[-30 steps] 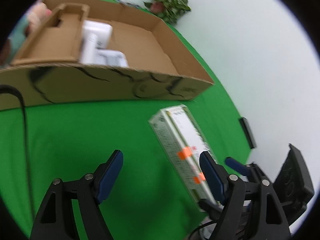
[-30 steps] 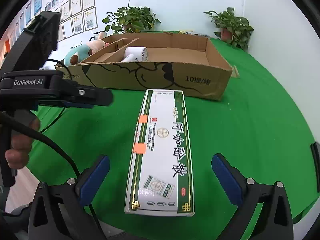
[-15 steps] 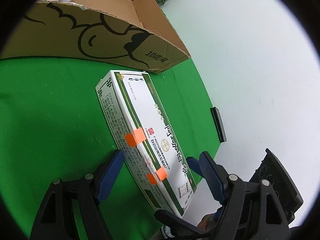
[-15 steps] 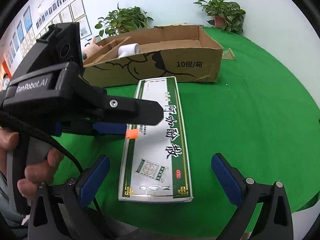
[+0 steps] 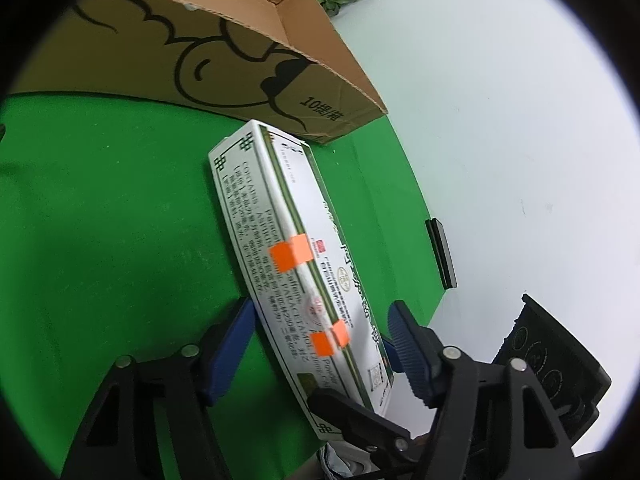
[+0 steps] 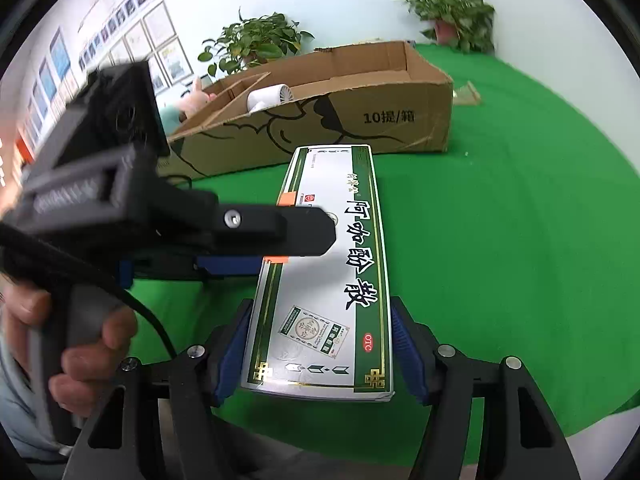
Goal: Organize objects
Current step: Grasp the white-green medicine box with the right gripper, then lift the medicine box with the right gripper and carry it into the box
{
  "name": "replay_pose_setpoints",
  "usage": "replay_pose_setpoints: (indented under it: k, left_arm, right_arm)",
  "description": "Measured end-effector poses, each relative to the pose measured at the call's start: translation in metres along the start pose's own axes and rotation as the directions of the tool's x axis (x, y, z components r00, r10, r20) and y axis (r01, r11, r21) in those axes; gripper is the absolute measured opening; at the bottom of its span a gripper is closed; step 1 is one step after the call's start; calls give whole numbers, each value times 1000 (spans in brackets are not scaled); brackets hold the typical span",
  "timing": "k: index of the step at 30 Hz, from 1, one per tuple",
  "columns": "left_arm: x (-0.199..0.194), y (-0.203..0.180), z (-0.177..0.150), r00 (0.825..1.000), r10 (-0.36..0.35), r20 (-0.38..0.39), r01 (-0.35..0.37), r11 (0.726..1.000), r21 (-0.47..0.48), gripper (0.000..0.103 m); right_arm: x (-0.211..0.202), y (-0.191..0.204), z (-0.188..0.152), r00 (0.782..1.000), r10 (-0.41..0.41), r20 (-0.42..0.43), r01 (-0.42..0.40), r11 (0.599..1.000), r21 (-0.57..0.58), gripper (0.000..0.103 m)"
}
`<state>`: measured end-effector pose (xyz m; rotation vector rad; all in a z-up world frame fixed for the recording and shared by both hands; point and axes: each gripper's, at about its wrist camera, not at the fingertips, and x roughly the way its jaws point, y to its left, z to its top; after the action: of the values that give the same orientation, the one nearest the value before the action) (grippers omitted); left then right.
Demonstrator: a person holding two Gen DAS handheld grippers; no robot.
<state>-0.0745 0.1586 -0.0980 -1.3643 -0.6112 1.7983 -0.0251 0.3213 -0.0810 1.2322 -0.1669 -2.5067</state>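
While both grippers are closing in on one carton, the scene is reading like this, left to right:

Person's hand [image 6: 76, 344]: wrapping around the grey handle of the left gripper at the left edge of the right wrist view.

Left gripper [image 5: 320, 344]: reaching across the medicine box [image 6: 328, 272] from its long side; jaws closing with the box between them, the left blue pad looking right at the box's printed side wall, the right pad beside the top face; firm contact I cannot tell.

Medicine box: lying flat on the green table [image 6: 520, 240], long and white with green borders and orange tape tabs, its far end just in front of the cardboard box [image 6: 360, 120].

Right gripper [image 6: 320, 352]: straddling the box's near end; jaws closing, both blue pads sitting against the long edges.

Cardboard box: standing open, holding a white fan [image 6: 268, 98] and a plush toy [image 6: 192, 100].

Potted plant [image 6: 456, 12]: standing at the far right corner.
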Motion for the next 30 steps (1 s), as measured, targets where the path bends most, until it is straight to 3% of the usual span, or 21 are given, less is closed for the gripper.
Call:
replay_pose_setpoints:
  k: [4,6,13,21,30]
  left_arm:
    - [2,0,-1,1000,1,1,-1,1000,-30,63]
    - [4,1,-2,1000,11,-4,-11,999,-33,50]
    - [5,-5,-4,1000,-5,6,5,999,-32,45]
    - [-20,-30,6,996,11,90,-15,999,45,42]
    - [-45,-74,38,985,9,172,-38,985,169,40]
  right_arm:
    - [0,1,0,999,38,-6,-38,999,23,62]
    - [0,4,0,999,45,-6,-45,999,21,62]
    - [-1,12,1,999,34,2,-34,999,4,61]
    - [-13,28,15,996,50,73,-48,998,-30,60]
    - [-36,44,57,975,75,207,-59,995,-82,59]
